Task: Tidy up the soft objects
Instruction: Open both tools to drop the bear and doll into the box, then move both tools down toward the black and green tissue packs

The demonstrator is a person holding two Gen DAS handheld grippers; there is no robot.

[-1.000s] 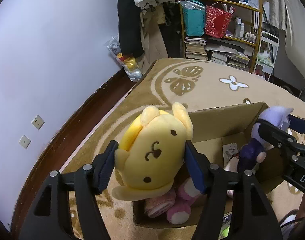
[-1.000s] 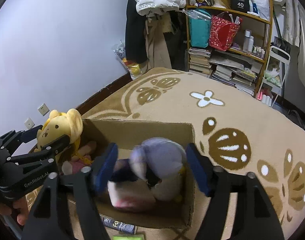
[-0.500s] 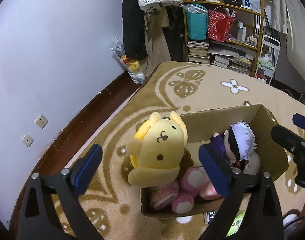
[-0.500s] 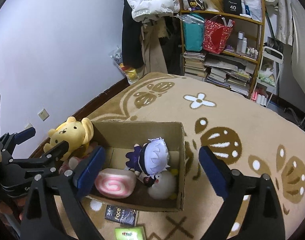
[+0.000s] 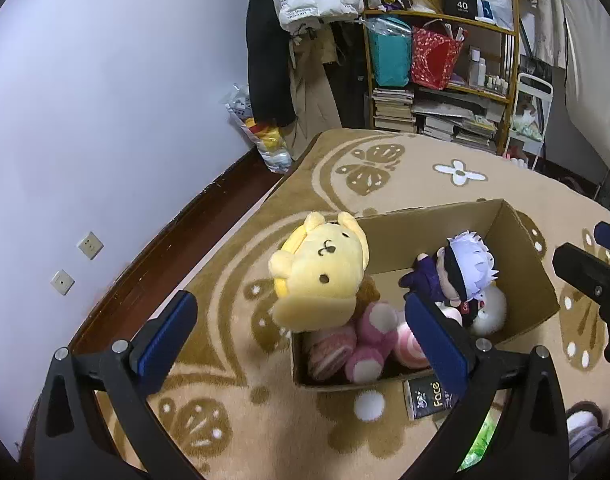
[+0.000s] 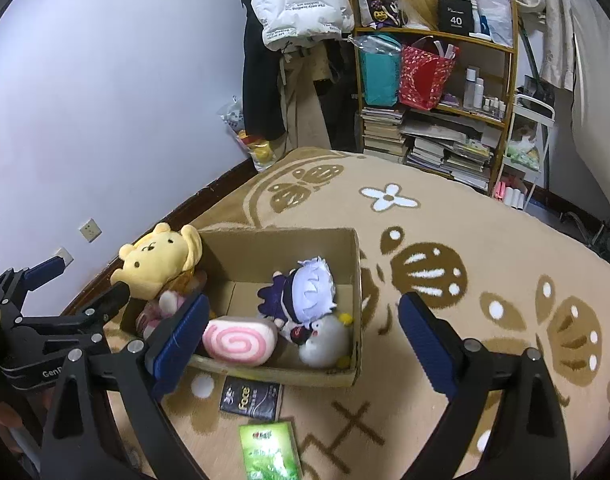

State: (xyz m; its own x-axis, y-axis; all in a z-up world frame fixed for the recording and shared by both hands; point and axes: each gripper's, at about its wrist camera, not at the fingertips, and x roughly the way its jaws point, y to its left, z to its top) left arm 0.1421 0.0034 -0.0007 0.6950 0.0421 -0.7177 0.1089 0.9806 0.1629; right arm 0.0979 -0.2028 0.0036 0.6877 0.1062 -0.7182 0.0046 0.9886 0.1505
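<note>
A cardboard box (image 5: 509,232) (image 6: 305,238) sits on the patterned carpet and holds several plush toys. A yellow dog plush (image 5: 321,270) (image 6: 157,260) rests on its left end, atop a pink plush (image 5: 369,340). A purple-and-white doll (image 5: 461,268) (image 6: 305,292), a pink swirl roll (image 6: 239,342) and a grey round plush (image 6: 325,342) lie inside. My left gripper (image 5: 301,336) is open above the box's left end, holding nothing. My right gripper (image 6: 301,342) is open above the box's near side, also holding nothing.
A black "Face" tissue pack (image 6: 251,396) (image 5: 429,398) and a green packet (image 6: 269,450) lie on the carpet in front of the box. A loaded shelf (image 6: 433,92), hanging clothes (image 6: 265,68) and a white wall (image 6: 105,100) stand behind. A dark skirting board (image 5: 177,252) runs along the carpet's left side.
Both grippers opened and pulled back upward. The yellow dog plush left the left gripper and the purple doll left the right one; both now rest in the box.
</note>
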